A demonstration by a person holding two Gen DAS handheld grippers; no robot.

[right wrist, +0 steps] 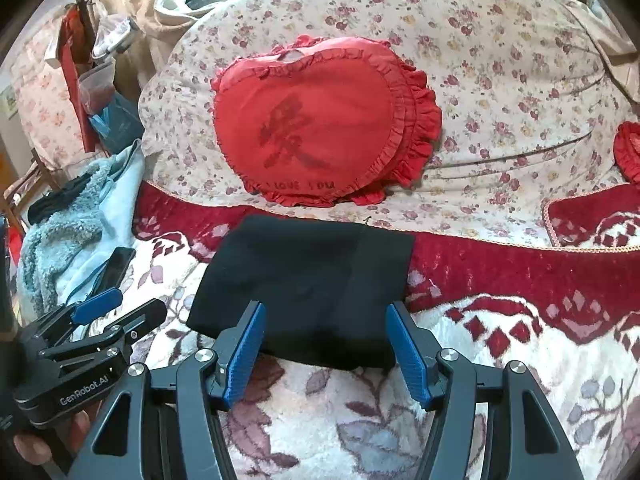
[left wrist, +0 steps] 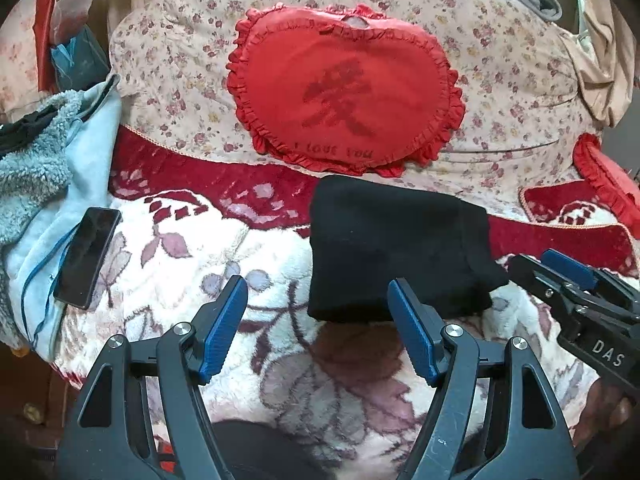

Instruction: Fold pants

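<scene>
The black pants [left wrist: 394, 248] [right wrist: 308, 284] lie folded into a compact rectangle on the floral fleece blanket [left wrist: 224, 280]. My left gripper [left wrist: 318, 292] is open just in front of the bundle's near left edge, with nothing between its blue pads. My right gripper [right wrist: 324, 316] is open too and hovers over the bundle's near edge without holding it. In the left wrist view the right gripper [left wrist: 532, 260] comes in from the right beside the pants. In the right wrist view the left gripper [right wrist: 132, 304] shows at the lower left.
A red heart-shaped cushion [left wrist: 344, 92] rests on the flowered quilt [left wrist: 500, 60] behind the pants. A dark phone [left wrist: 88, 256] lies on a light blue fleece garment [left wrist: 52, 200] at the left. Another red cushion [left wrist: 608, 180] sits at the right edge.
</scene>
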